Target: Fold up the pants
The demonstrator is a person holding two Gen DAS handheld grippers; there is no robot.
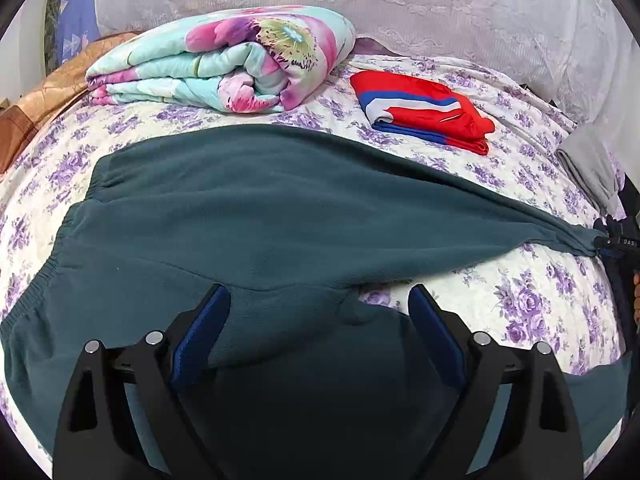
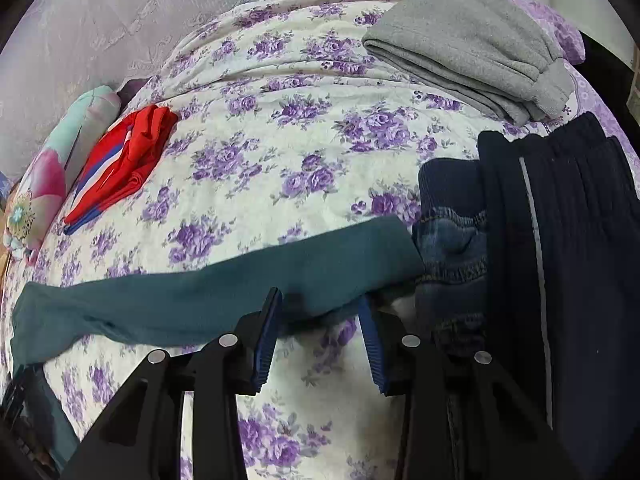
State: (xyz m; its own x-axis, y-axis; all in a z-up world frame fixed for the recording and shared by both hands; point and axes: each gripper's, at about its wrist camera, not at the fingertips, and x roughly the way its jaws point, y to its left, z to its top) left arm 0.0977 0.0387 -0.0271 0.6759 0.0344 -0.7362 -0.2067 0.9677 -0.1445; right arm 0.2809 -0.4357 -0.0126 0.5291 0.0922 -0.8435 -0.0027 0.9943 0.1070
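Observation:
Teal fleece pants lie spread on the flowered bed sheet, waistband at the left, one leg running off to the right. My left gripper hovers over the crotch area, its blue pads wide apart and open, with cloth under them. In the right wrist view the teal leg lies across the frame and its cuff ends near the jeans. My right gripper is at the leg's near edge. Its fingers stand partly apart with the cloth edge between them, and neither pad presses on it. The left wrist view shows the right gripper at the cuff.
A folded floral quilt and a folded red, blue and white garment lie at the back. Folded grey pants, dark navy pants with a grey stripe and jeans sit on the right. Brown cloth lies far left.

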